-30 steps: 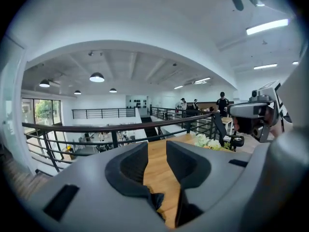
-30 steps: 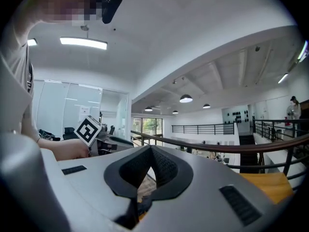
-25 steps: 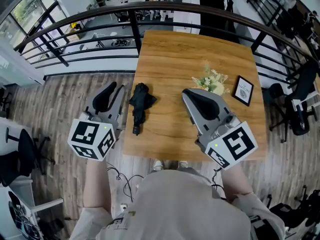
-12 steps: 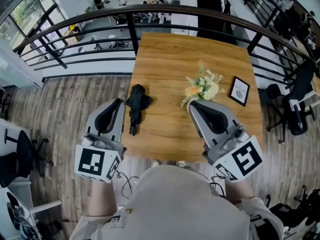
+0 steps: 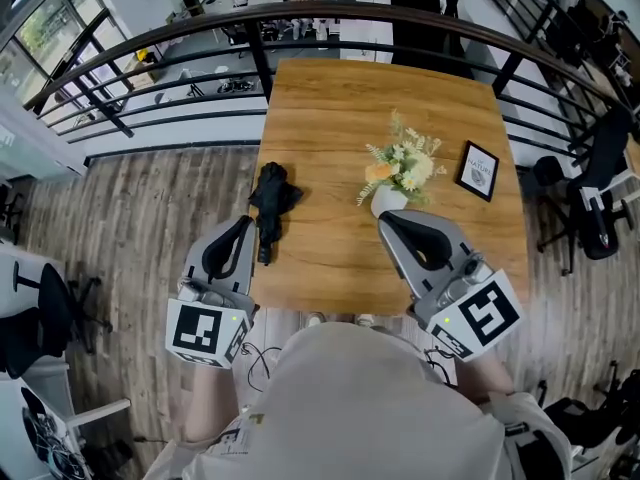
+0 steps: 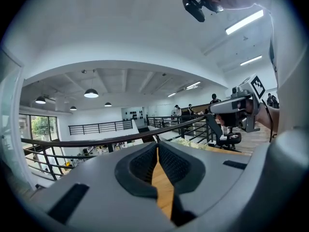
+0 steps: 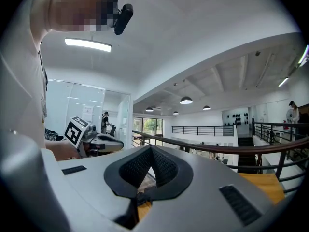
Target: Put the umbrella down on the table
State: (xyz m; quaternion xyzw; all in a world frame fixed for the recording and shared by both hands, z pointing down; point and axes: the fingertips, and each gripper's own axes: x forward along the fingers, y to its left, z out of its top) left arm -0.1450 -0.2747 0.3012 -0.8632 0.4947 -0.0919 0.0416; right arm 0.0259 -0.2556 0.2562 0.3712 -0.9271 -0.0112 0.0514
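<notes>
The folded black umbrella (image 5: 268, 203) lies on the wooden table (image 5: 330, 98) along its left edge, handle toward me, with nothing holding it. My left gripper (image 5: 243, 224) hangs just off the table's near-left corner, a little short of the umbrella's handle, jaws shut and empty. In the left gripper view its pads (image 6: 157, 146) meet at the tips, with only table wood beyond them. My right gripper (image 5: 386, 220) hovers over the table's near edge, right of centre, below the vase. Its pads (image 7: 150, 149) also meet at the tips, holding nothing.
A white vase of flowers (image 5: 398, 173) and a small framed picture (image 5: 478, 170) stand on the table's right half. A dark curved railing (image 5: 200, 28) runs behind the table. Office chairs stand at the right (image 5: 600, 198) and at the left (image 5: 30, 308) on the wood floor.
Both grippers have drawn back from the table toward me and sunk slightly. The left jaws have closed. The umbrella still lies in the same spot on the table.
</notes>
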